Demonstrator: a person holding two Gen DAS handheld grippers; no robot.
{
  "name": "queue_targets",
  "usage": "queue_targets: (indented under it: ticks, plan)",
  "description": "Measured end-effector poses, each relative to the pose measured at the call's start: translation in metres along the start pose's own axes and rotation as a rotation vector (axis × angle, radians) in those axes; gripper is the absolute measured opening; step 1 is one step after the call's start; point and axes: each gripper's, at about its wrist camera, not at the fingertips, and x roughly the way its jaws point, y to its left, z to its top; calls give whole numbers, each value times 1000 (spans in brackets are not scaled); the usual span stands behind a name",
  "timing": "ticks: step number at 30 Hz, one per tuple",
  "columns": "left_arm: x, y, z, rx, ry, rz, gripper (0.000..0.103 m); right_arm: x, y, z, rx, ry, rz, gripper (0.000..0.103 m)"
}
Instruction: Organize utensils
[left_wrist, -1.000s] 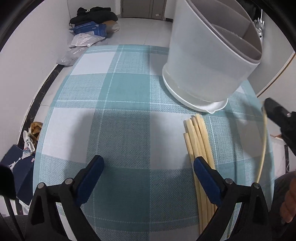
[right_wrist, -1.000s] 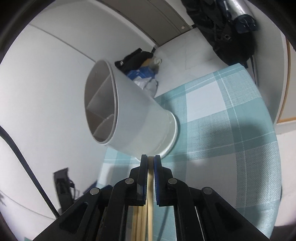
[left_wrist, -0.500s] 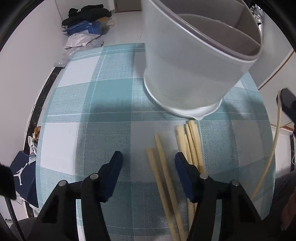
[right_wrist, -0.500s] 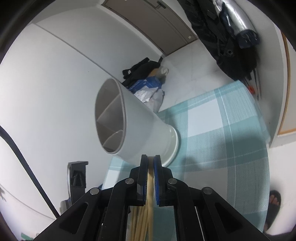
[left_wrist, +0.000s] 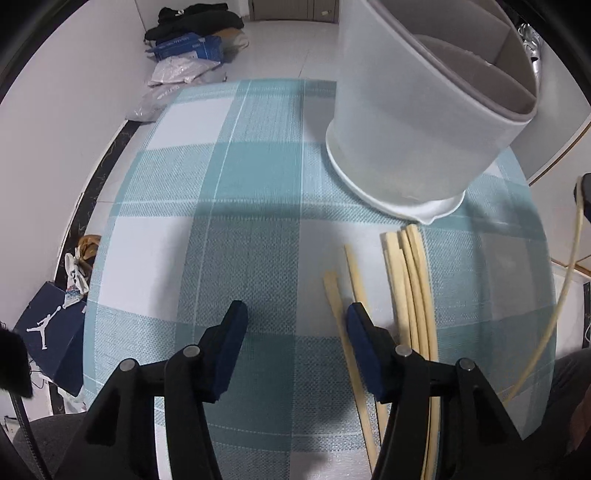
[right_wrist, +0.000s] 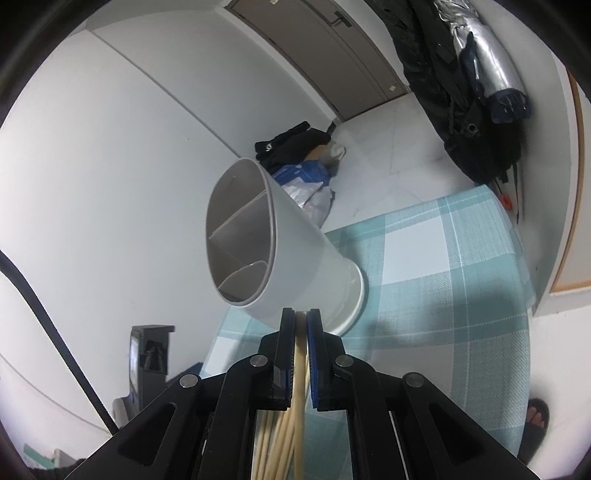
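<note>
A: Left gripper (left_wrist: 293, 326) — jaws wide, empty, low over cloth. Loose chopsticks (left_wrist: 408, 280) lie by its right finger; holder (left_wrist: 417, 136) ahead.

B: Right gripper (right_wrist: 301, 325) — clamped on one chopstick (right_wrist: 300, 354). Loading step. Next: lift tip above rim, choose a compartment.

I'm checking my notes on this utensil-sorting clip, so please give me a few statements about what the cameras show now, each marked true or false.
1. The right gripper is shut on a chopstick. True.
2. The left gripper holds two chopsticks. False: it is open and holds nothing.
3. The white holder has inner dividers. True.
4. The holder is full of chopsticks. False: the compartments in view look empty.
5. The loose chopsticks lie on a checked tablecloth. True.
</note>
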Motion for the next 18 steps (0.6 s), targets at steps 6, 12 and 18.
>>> queue_targets:
  ticks: [6,12,18]
  plan:
    - [4,-2,8,6,10,-4,48,-1,-1,-1,-1,-5,-3,6]
    - [3,-8,18,3,10,-44,3,-1,1,-1,-17,-9,-7,6]
    - [-18,-4,21,-48,-96,-134,3,-3,10,-4,-71,-34,-25,6]
